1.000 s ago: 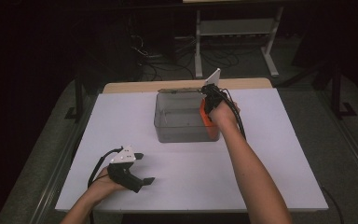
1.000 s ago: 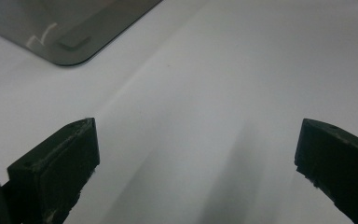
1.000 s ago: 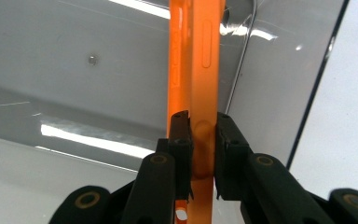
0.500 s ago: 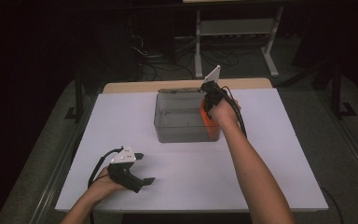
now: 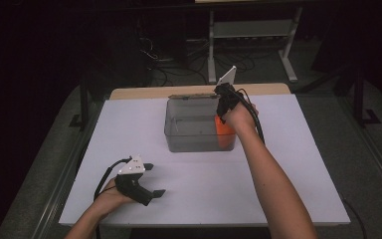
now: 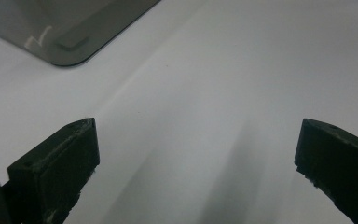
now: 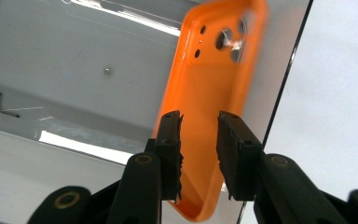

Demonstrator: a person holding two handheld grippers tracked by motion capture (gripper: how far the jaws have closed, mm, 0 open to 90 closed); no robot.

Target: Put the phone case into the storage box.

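White table (image 5: 288, 164), dark room behind. Orange phone case (image 7: 209, 88) inside grey bin (image 5: 189, 134), 3 o'clock wall. Right gripper (image 7: 199, 140) jaws just opening, case between, pads apart. Left gripper (image 5: 149, 180) at 7 o'clock, jaws wide, nothing held.

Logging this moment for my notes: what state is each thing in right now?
Orange phone case: inside the bin, leaning at its right wall.
Clear bin: upright, open-topped, on the table.
Right gripper: jaws just opening, slightly apart, astride the case.
Left gripper: jaws wide open, nothing between them.
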